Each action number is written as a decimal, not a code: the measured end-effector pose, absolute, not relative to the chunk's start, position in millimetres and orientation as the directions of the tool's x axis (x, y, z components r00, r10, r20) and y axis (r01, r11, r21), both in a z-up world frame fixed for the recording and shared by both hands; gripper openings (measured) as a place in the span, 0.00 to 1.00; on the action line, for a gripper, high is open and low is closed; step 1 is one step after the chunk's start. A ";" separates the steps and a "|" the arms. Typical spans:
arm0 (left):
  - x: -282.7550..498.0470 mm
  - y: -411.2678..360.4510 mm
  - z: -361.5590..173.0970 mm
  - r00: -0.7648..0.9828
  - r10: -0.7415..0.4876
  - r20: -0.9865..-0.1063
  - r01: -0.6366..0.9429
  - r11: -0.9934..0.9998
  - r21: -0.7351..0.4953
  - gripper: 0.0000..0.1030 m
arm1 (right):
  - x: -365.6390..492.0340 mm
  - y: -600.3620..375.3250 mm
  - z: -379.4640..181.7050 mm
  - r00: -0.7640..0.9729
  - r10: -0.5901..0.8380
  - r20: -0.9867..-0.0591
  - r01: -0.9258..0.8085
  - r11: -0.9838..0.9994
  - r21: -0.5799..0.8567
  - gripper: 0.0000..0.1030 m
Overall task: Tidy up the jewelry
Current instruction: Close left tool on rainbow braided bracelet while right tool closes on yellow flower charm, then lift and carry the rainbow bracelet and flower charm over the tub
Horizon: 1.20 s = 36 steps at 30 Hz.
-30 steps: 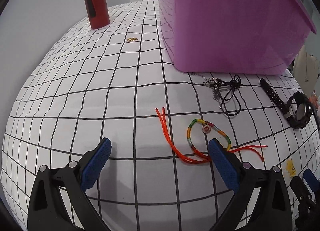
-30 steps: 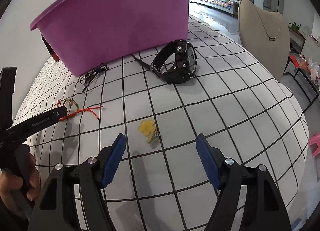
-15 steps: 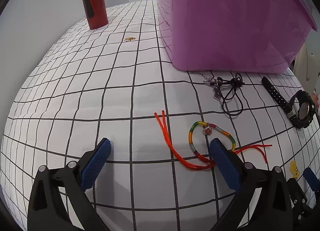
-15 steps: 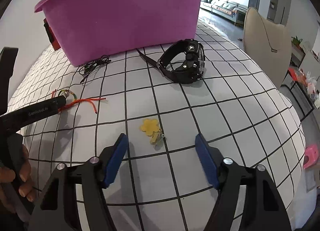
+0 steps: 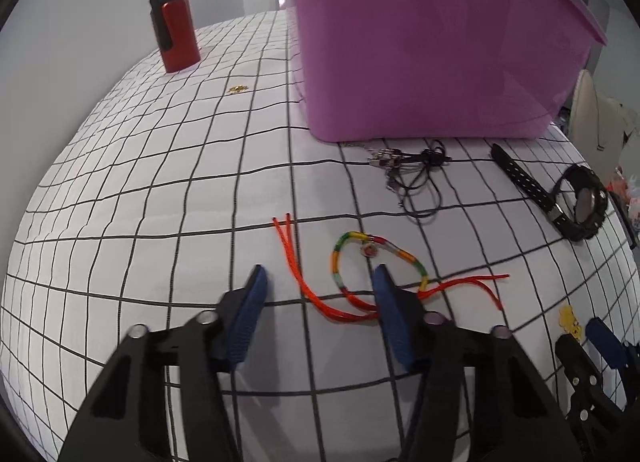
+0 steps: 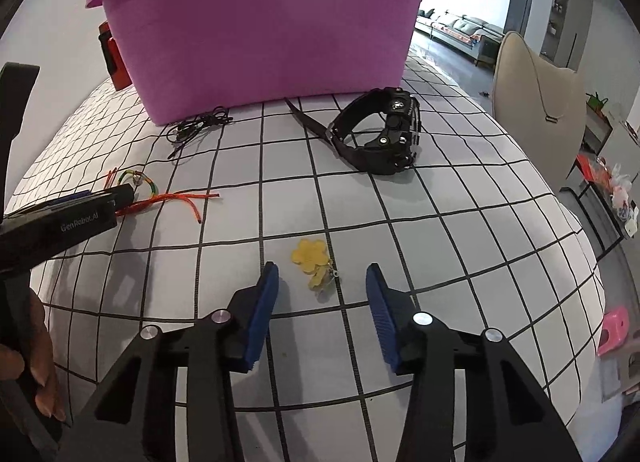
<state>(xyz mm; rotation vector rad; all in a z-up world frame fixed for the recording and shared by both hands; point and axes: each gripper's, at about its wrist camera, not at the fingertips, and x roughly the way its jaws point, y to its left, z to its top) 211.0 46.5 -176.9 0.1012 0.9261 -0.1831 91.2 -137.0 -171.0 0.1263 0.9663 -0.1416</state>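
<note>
Orange cord of the multicoloured bracelet (image 5: 376, 258) is lying on the grid-print cloth (image 5: 160, 190), part of it running between the blue pads of the left gripper (image 5: 318, 282); jaws are closing, not yet pinching it, nothing held. Right gripper (image 6: 322, 280) is also closing, nothing clamped, with the yellow flower charm (image 6: 310, 256) sitting on the cloth just ahead of and between its tips, untouched. Black watch (image 6: 380, 138) is resting near the purple tub (image 6: 272, 30), strap end pointing toward it. Black cord necklace (image 5: 416, 170) is lying right at the tub's base. Small gold piece (image 5: 238, 89) is sitting farther back near the red canister (image 5: 174, 24). A hand (image 6: 24, 374) is showing at the right view's left edge, gripping the left tool.
</note>
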 end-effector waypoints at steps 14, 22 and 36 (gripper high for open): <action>204.9 35.5 -175.4 0.573 -0.167 -0.802 0.274 0.962 -0.004 0.05 | 89.4 -131.4 -169.4 0.574 -0.024 -0.819 0.124 0.991 0.058 0.15; 197.9 40.3 -172.8 0.555 -0.192 -0.809 0.279 0.960 -0.036 0.05 | 84.1 -132.1 -166.3 0.586 0.013 -0.810 0.112 0.989 0.097 0.14; 171.6 46.5 -132.8 0.532 -0.205 -0.822 0.324 0.946 -0.027 0.05 | 75.5 -130.8 -123.7 0.584 0.038 -0.811 0.074 0.992 0.099 0.14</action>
